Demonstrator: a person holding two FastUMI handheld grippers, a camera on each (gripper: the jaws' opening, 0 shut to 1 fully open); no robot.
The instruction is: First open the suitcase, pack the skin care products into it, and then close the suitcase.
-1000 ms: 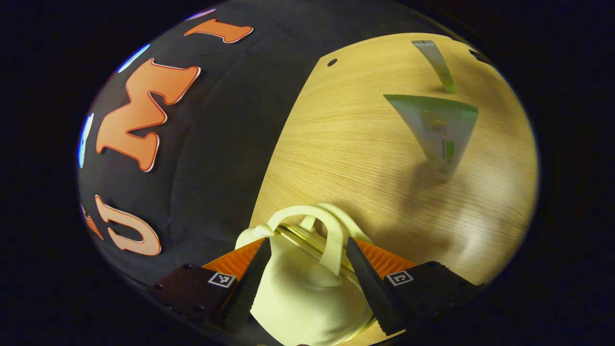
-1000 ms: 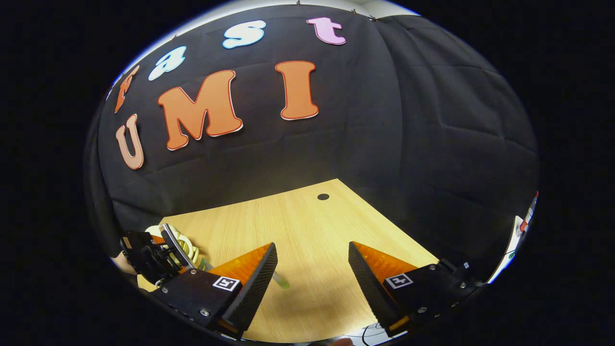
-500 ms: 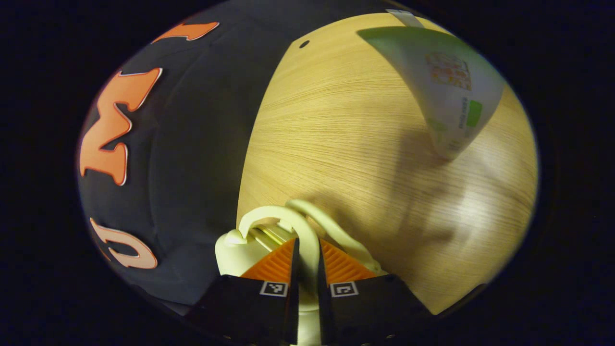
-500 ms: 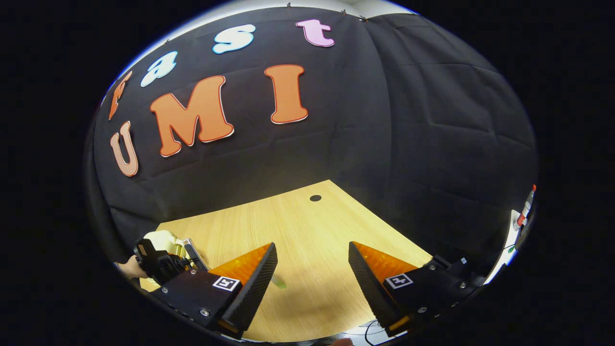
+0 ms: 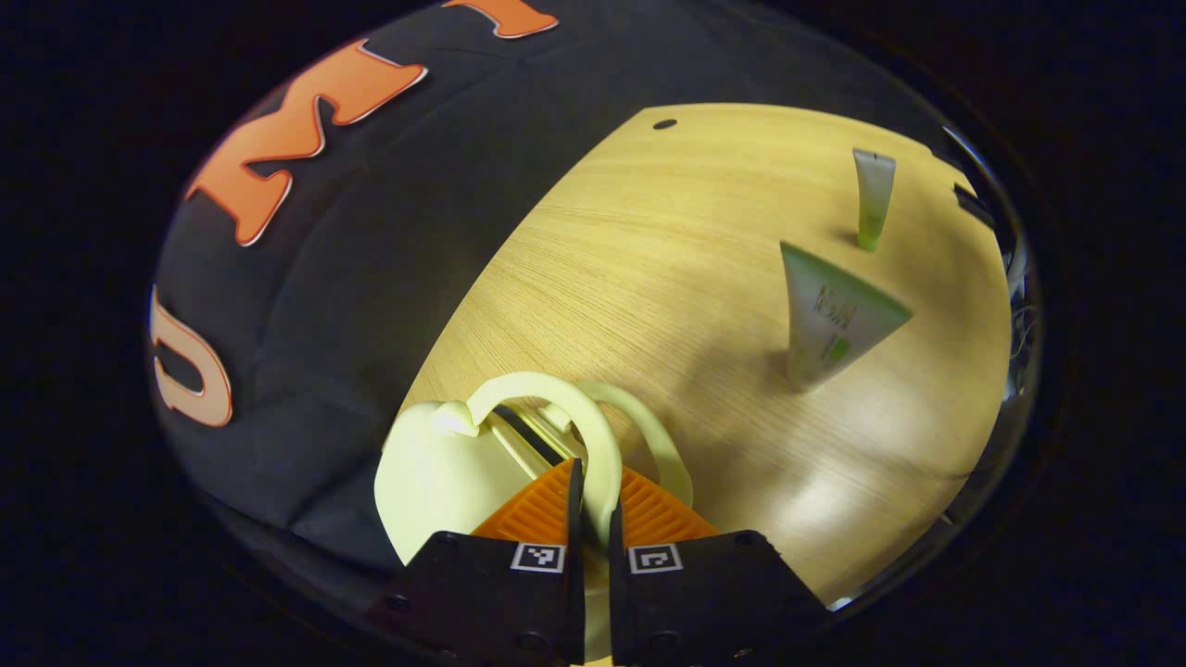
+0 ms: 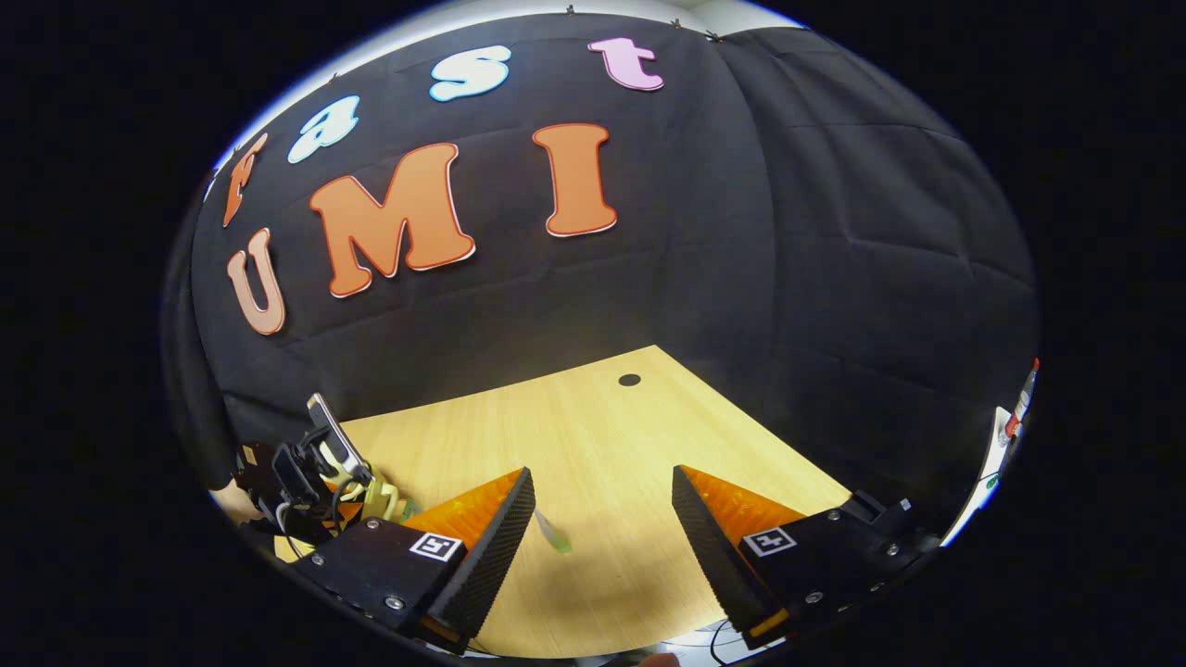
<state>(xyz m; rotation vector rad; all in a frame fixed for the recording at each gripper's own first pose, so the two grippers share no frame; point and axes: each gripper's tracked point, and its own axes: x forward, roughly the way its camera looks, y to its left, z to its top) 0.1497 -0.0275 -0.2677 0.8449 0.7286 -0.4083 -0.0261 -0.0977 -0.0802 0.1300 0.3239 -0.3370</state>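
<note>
**A:** Where is the left gripper (image 5: 593, 519) sitting?

**B:** Its fingers are pinching one pale cream looped handle (image 5: 593, 435) of the small rounded cream suitcase (image 5: 435, 472), directly ahead at the wooden table's (image 5: 649, 278) near edge.

**A:** And the skin care?

**B:** A wide green-and-white tube (image 5: 825, 324) is standing upright, with a slimmer tube (image 5: 872, 196) beyond it.

**A:** The right gripper (image 6: 602, 519)?

**B:** It is hovering wide apart, holding nothing. It looks nearer the tubes.

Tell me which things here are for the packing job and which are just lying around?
For the job: cream suitcase, its handle pinched by the left gripper; big tube; small tube.

Just around: table, its hole, black cloth wall.
</note>
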